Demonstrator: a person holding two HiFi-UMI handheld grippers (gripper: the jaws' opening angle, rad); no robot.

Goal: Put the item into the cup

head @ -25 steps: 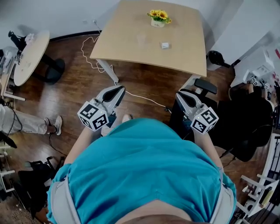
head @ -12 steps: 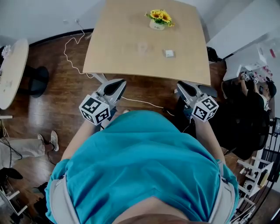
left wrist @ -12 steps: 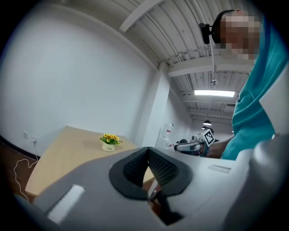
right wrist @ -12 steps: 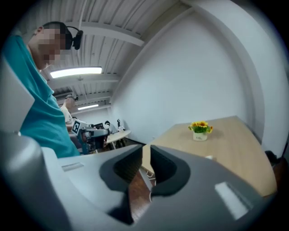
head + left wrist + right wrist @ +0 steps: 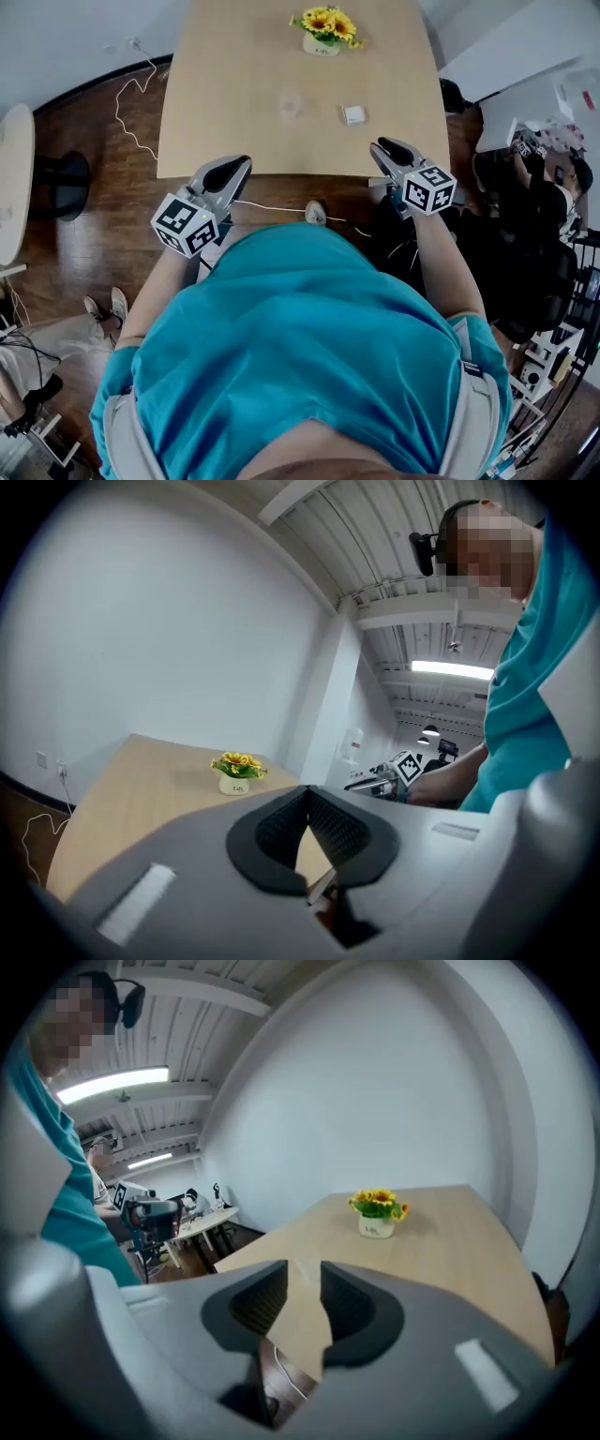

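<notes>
A small white square item (image 5: 353, 114) lies on the light wooden table (image 5: 234, 56), right of a clear cup (image 5: 291, 105) that stands near the table's middle. My left gripper (image 5: 238, 165) hovers at the table's near edge, left of the cup; in the left gripper view its pads meet, so the left gripper (image 5: 307, 794) is shut and empty. My right gripper (image 5: 381, 145) is at the near edge too, just short of the item. In the right gripper view the right gripper (image 5: 305, 1274) has its jaws apart and opening, with nothing between them.
A white pot of yellow flowers (image 5: 322, 28) stands at the table's far end. A white cable (image 5: 131, 84) trails over the wooden floor at left. A round table (image 5: 11, 187) is far left, and a black chair (image 5: 525, 281) and a seated person (image 5: 562, 178) are at right.
The table has come much closer. Both grippers have moved forward from over the floor up to its near edge.
</notes>
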